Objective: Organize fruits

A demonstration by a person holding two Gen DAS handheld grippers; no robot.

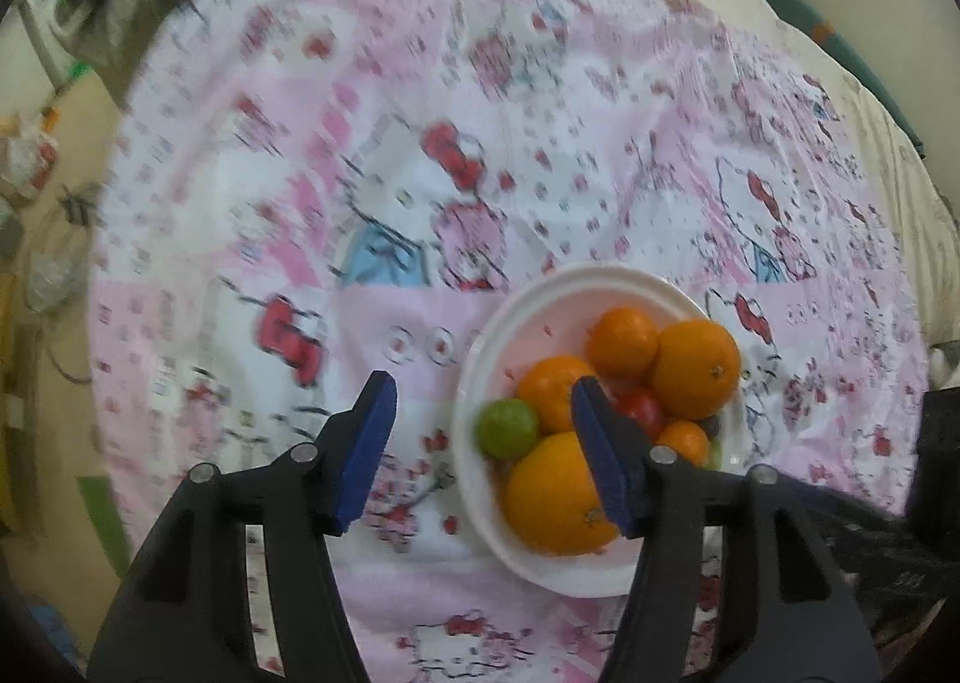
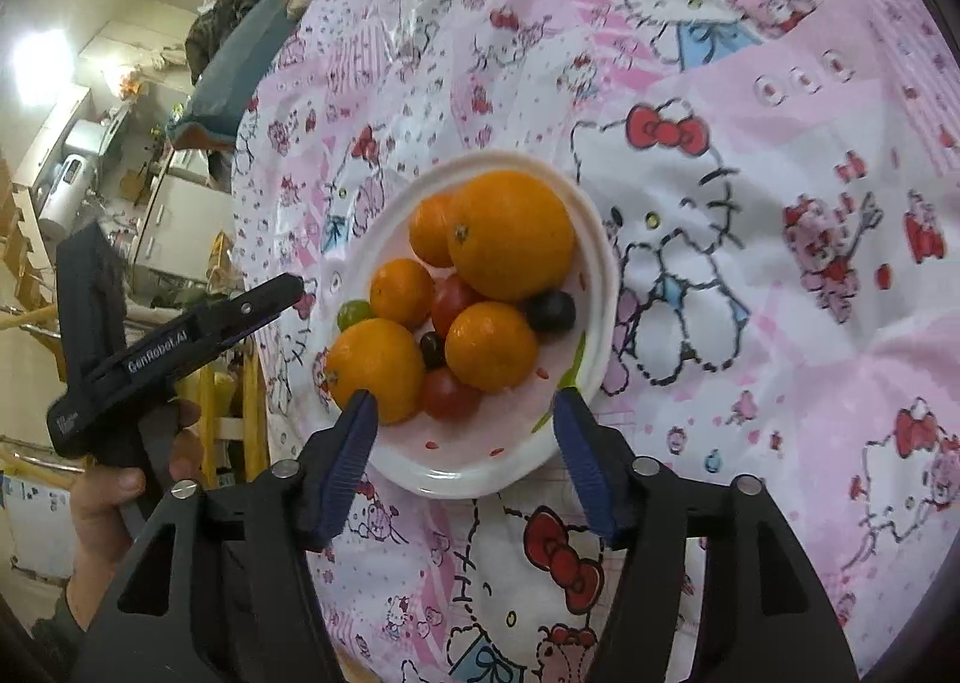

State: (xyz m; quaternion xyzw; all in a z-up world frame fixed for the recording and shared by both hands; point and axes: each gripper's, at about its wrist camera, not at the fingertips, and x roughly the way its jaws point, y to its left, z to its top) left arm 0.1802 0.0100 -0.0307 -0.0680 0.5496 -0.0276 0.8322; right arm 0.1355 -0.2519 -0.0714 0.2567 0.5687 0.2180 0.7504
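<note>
A white bowl (image 2: 591,239) sits on a tabletop covered with a pink and white cartoon-cat cloth (image 2: 750,275). All the fruit in view lies piled inside the bowl. In the right wrist view the largest orange (image 2: 510,236) rests at the far side, with a smaller orange (image 2: 429,230) touching it on the left. Three more oranges lie nearer: one in the middle (image 2: 401,292), one on the right (image 2: 491,346) and one at the near left rim (image 2: 375,368). Two red tomatoes (image 2: 453,299) (image 2: 449,394) sit among them, along with two dark grapes (image 2: 551,310) (image 2: 432,348) and a green fruit (image 2: 353,314) at the left edge, mostly hidden behind the oranges.

The right hand-held gripper (image 2: 465,452) hangs above the near rim of the bowl. Its blue-padded jaws stand wide apart, released, with nothing gripped between them; the bowl's near edge shows in the gap.

The left hand-held gripper (image 1: 483,449) hangs over the bowl's left edge (image 1: 468,401) in its own view, jaws also spread and holding nothing. Its right finger overlaps the fruit pile in the picture, and a green lime (image 1: 507,428) shows between the pads without touching either. From the right wrist view this gripper (image 2: 180,335) appears to the left of the bowl, held by a bare hand (image 2: 114,497) at the cloth's edge.
</note>
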